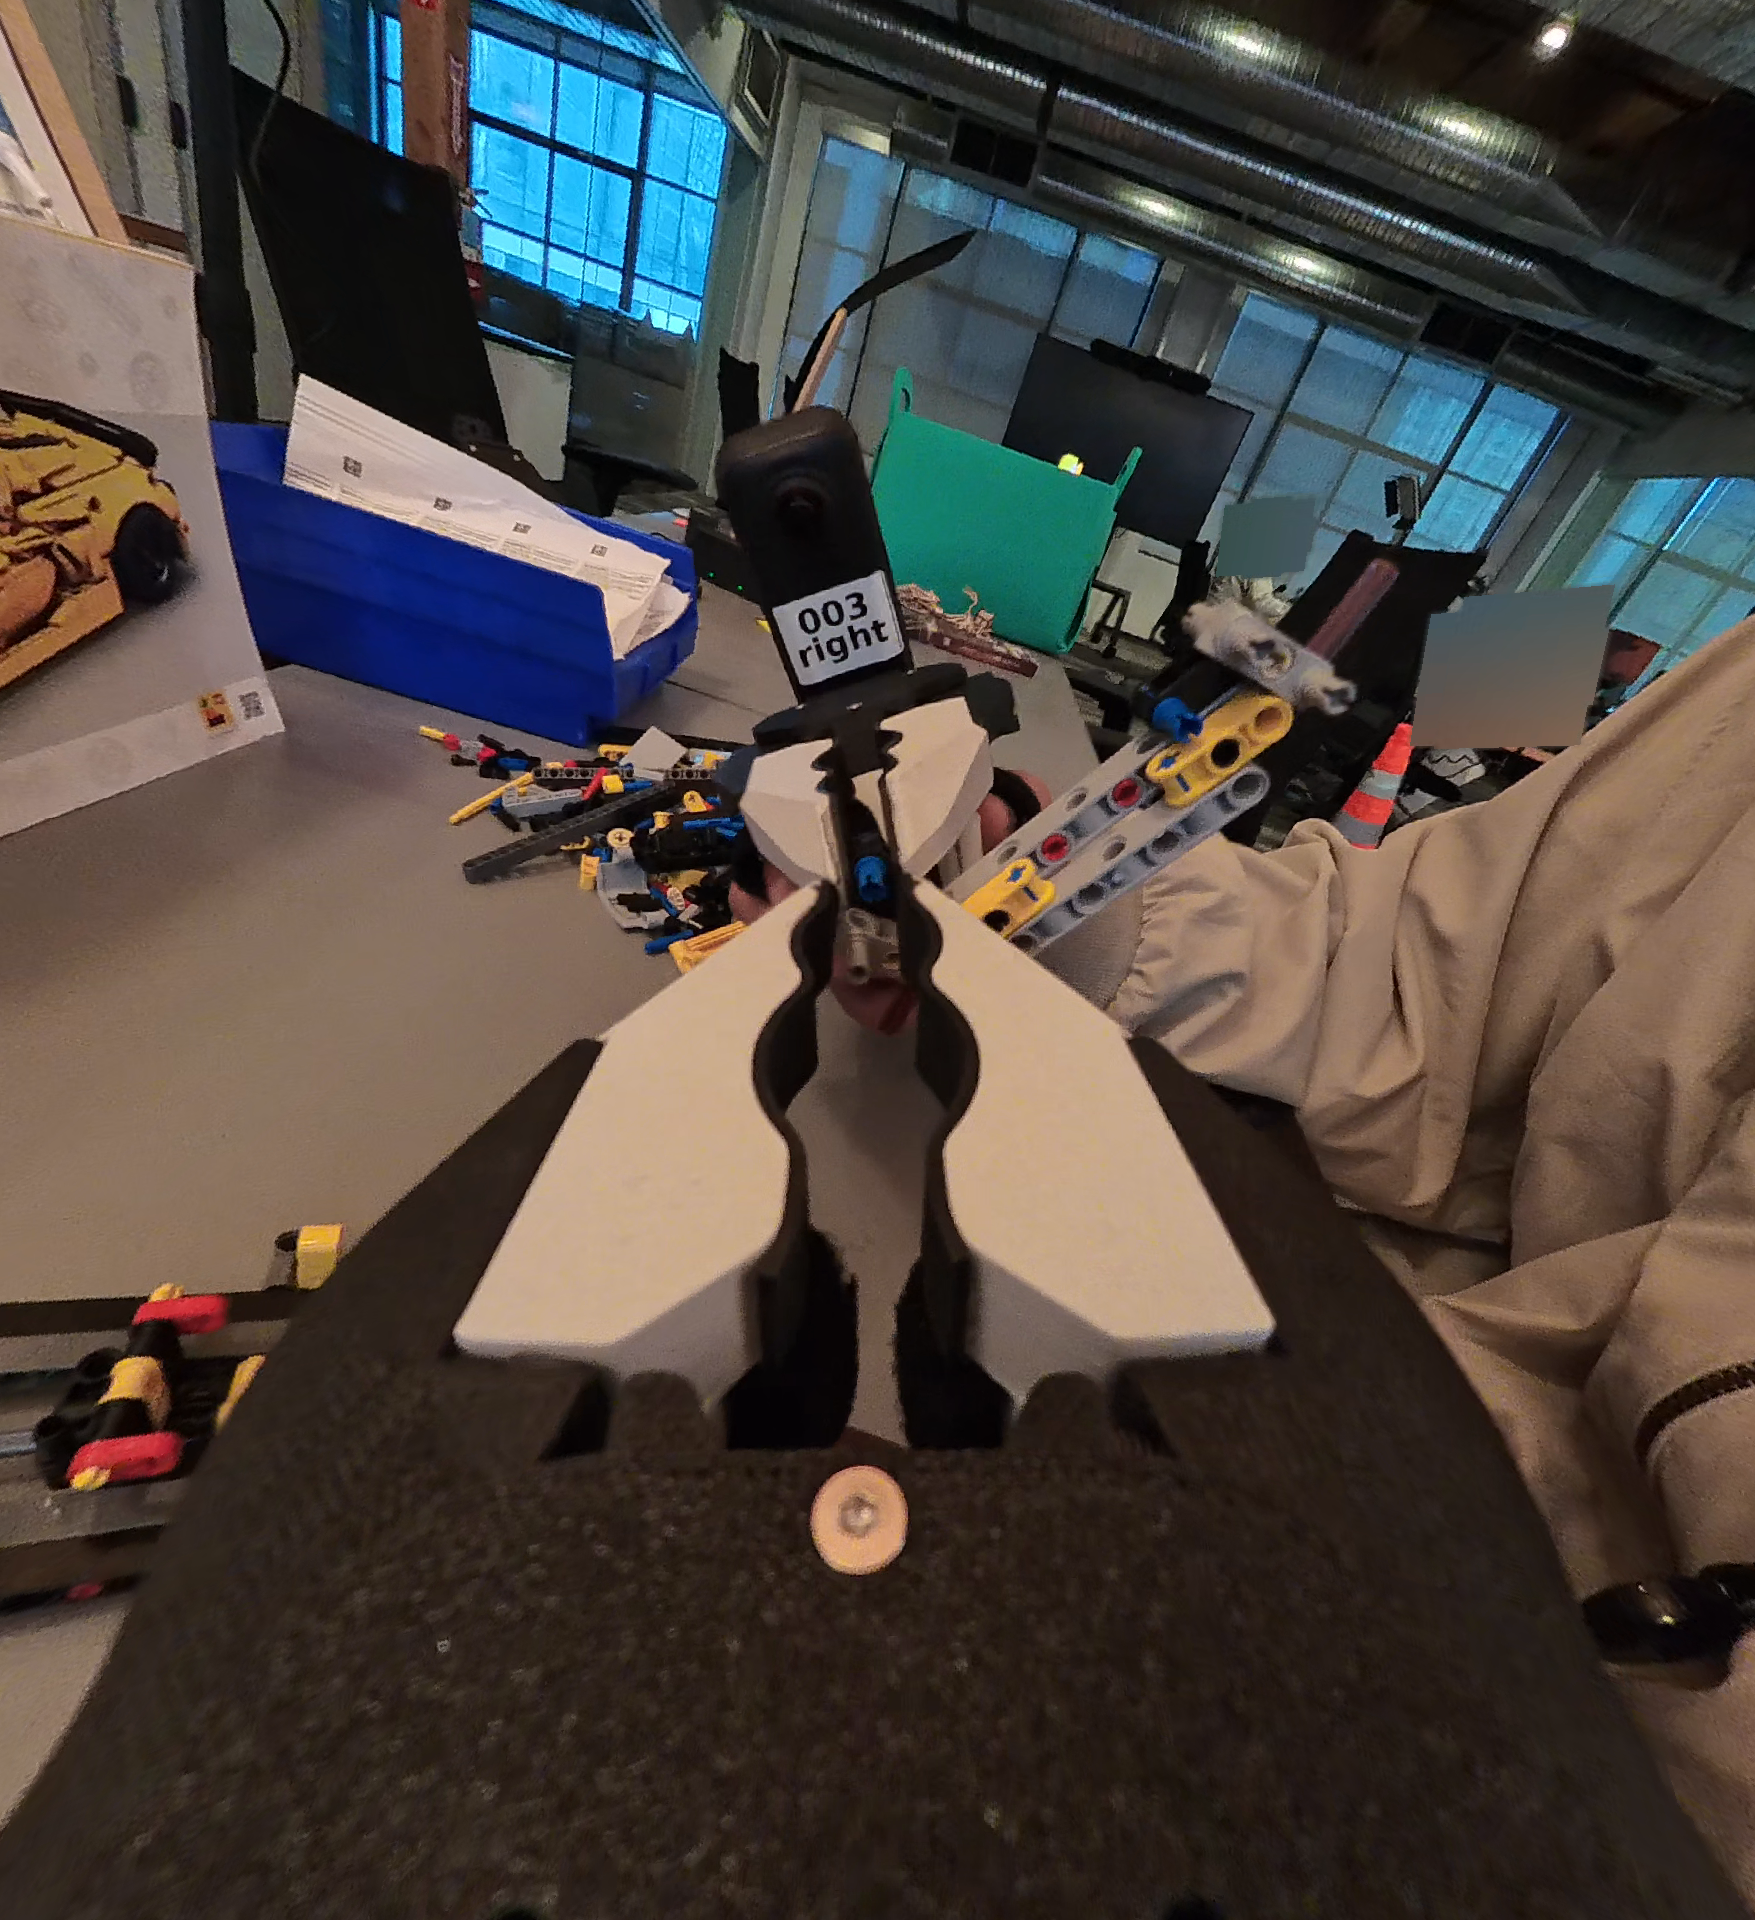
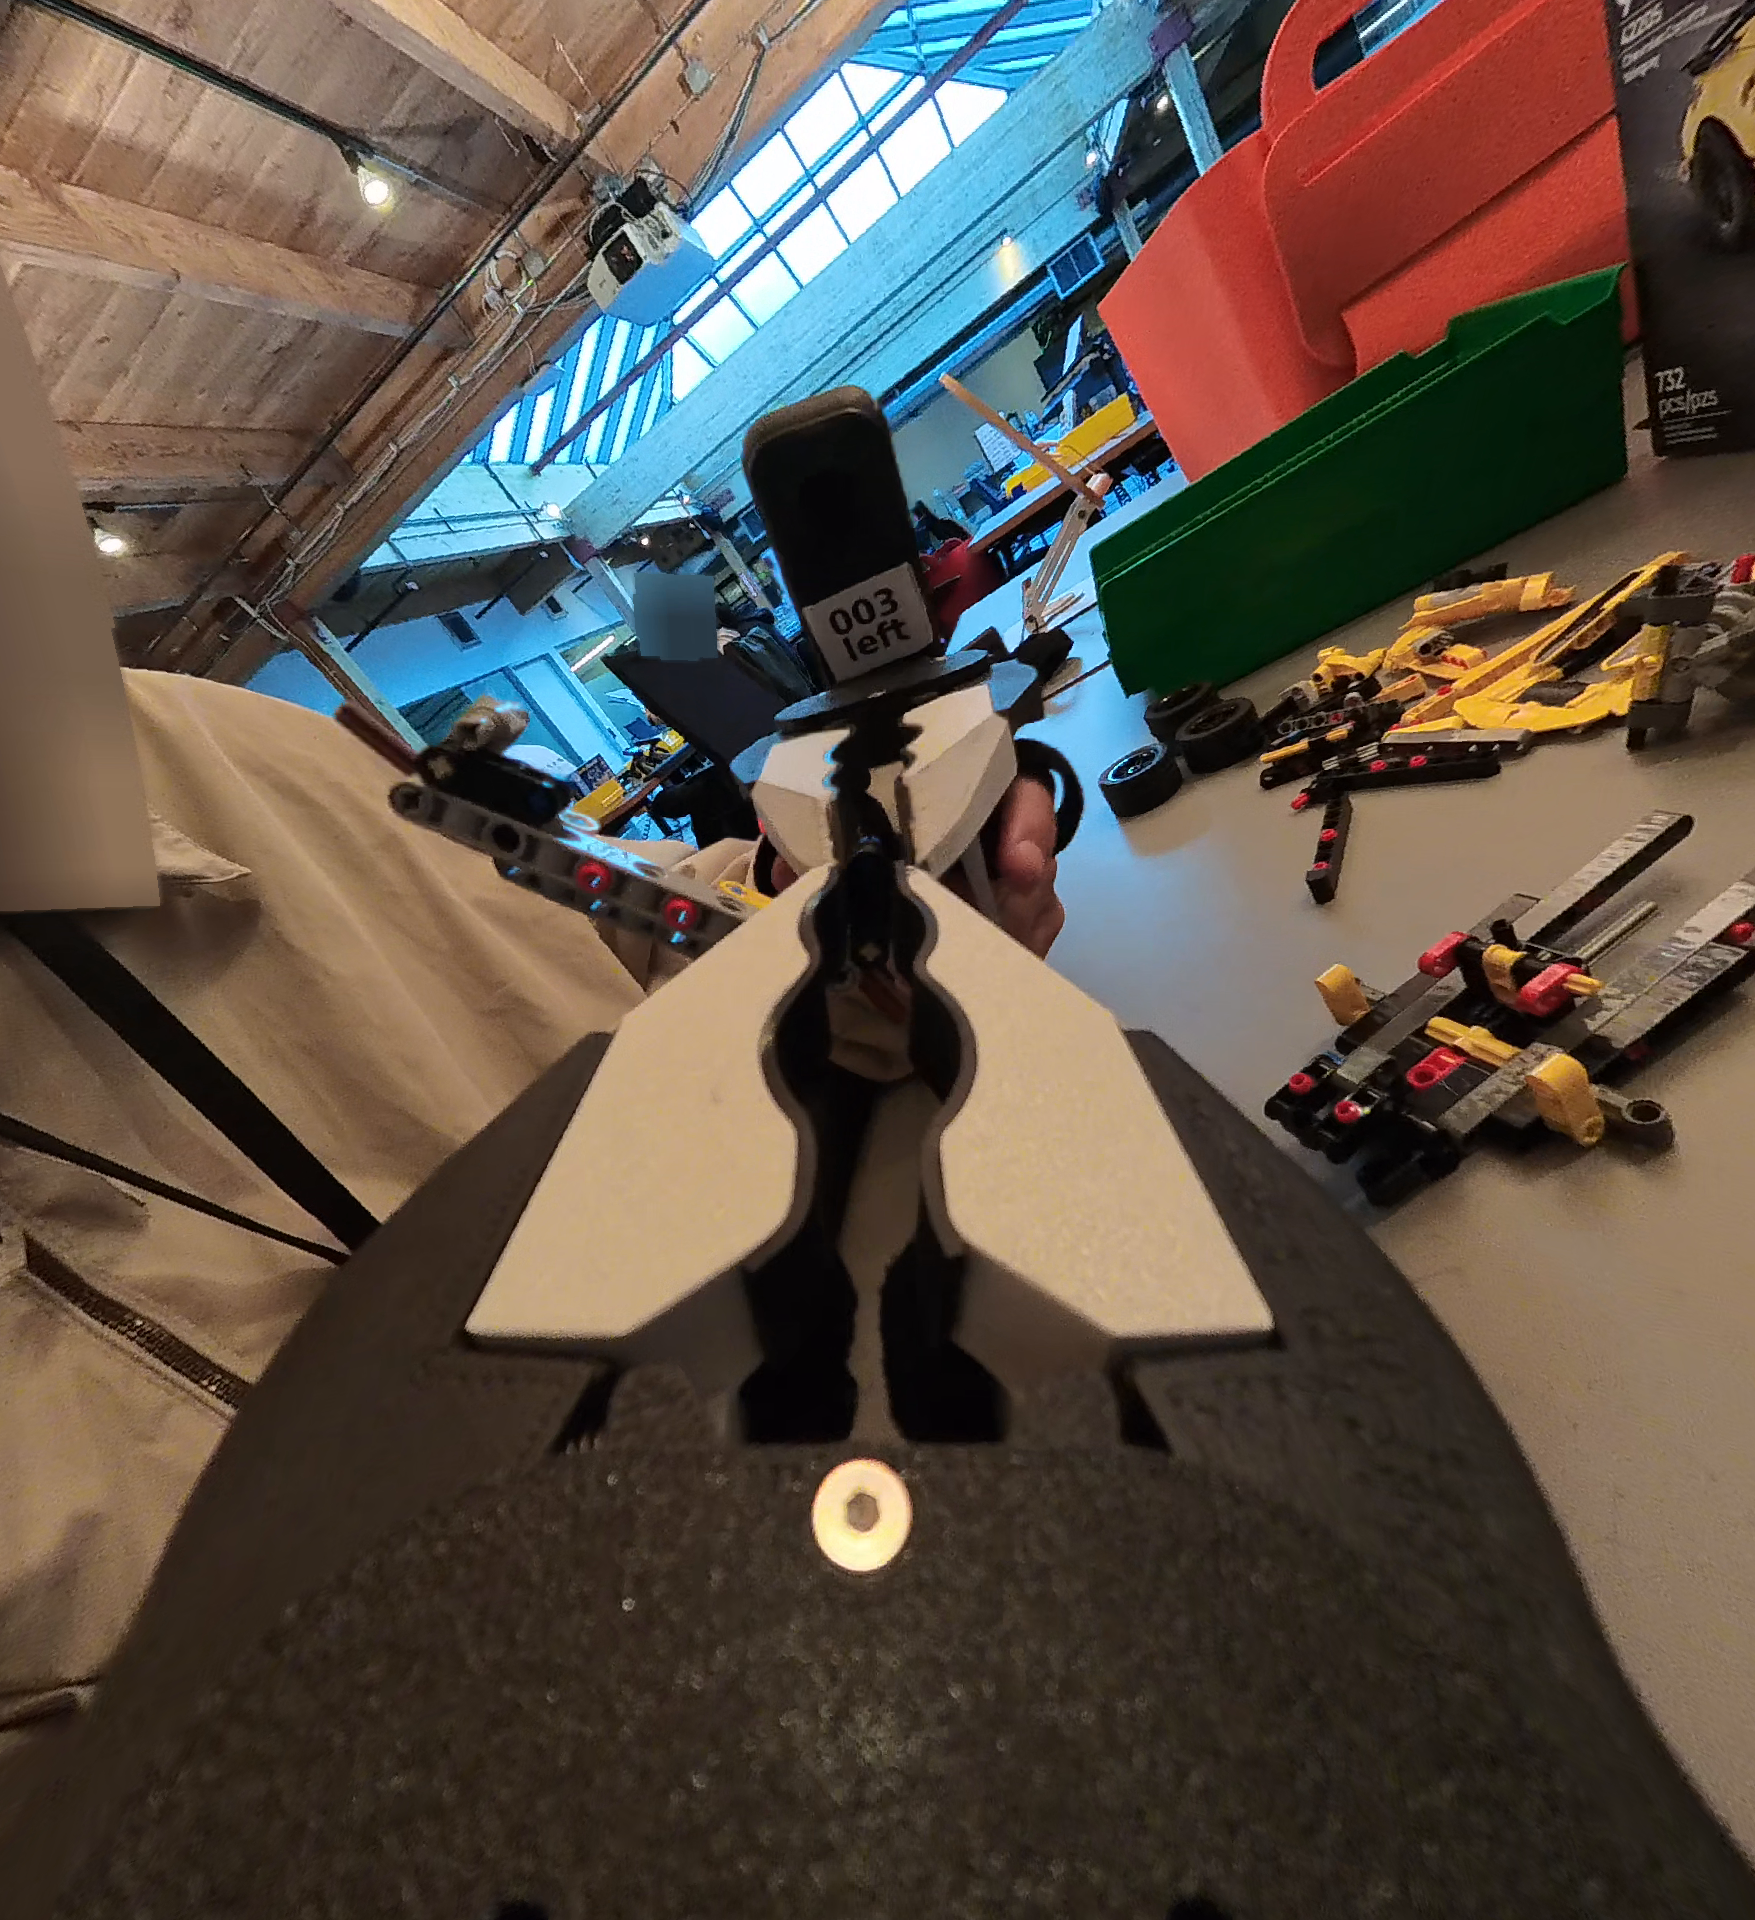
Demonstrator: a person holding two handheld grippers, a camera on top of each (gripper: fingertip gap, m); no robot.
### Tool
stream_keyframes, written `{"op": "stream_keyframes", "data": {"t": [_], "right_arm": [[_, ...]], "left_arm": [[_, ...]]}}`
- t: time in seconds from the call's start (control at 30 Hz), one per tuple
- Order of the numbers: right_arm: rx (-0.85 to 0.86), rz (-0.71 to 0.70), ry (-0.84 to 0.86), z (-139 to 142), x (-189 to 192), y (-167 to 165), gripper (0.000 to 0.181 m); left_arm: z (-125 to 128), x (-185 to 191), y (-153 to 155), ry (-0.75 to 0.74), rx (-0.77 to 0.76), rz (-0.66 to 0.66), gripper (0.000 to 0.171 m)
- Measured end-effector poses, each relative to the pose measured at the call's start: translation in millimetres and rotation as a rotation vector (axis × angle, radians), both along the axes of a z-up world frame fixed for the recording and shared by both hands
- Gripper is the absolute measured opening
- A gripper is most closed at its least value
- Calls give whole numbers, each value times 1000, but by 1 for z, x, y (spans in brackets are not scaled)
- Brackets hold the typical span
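Observation:
My left gripper (image 1: 868, 925) and right gripper (image 2: 865, 925) meet tip to tip above the grey table (image 1: 229, 987). In the left wrist view, the left one is shut on a small grey connector (image 1: 865, 935) topped by a blue pin (image 1: 871, 873). The right gripper (image 1: 857, 800) faces it, pinching the pin's far end. In the right wrist view, the right gripper is shut on a dark piece (image 2: 868, 951), with the left gripper (image 2: 868, 800) opposite. A grey beam assembly (image 1: 1112, 831) with yellow connectors and red pins sticks out sideways from the meeting point (image 2: 561, 852). The fingertips hide its joint.
A blue bin (image 1: 437, 613) of papers, a loose parts pile (image 1: 624, 821) and a sheet (image 1: 73, 582) picturing a yellow car lie ahead. A black chassis (image 2: 1496, 1039), wheels (image 2: 1195, 727), yellow body parts (image 2: 1538, 644), a green bin (image 2: 1372, 520) and an orange case (image 2: 1372, 208) lie right. A beige sleeve (image 1: 1424, 935) is close. Less than 4 cm separates the two grippers' tips.

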State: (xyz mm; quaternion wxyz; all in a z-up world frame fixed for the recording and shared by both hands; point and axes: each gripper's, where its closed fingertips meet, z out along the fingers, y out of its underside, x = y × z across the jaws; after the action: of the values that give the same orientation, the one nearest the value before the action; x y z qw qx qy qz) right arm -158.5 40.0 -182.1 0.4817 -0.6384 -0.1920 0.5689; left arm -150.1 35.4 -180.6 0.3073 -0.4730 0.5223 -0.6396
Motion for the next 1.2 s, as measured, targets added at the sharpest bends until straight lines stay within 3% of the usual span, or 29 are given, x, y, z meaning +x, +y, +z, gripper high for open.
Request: {"op": "stream_keyframes", "data": {"t": [0.6,0.77,1.0,1.03,1.1,1.13,1.2], "right_arm": [[-27,2,-6,-4,1,0,6],[-19,10,-38,-5,-2,0,5],[-41,22,-49,-4,2,-1,5],[-37,6,-40,-2,7,0,6],[7,-112,227,37,65,4,5],[13,-165,287,43,95,3,4],[-9,-233,196,30,111,3,5]], "left_arm": [[2,0,1,-16,34,24,5],[-1,-5,0,4,162,22,3],[-4,-4,-1,7,226,29,3],[-5,-6,0,9,236,32,3],[-4,-15,14,4,224,57,2],[0,-18,24,-11,201,88,2],[2,-16,32,-7,174,109,2]]}}
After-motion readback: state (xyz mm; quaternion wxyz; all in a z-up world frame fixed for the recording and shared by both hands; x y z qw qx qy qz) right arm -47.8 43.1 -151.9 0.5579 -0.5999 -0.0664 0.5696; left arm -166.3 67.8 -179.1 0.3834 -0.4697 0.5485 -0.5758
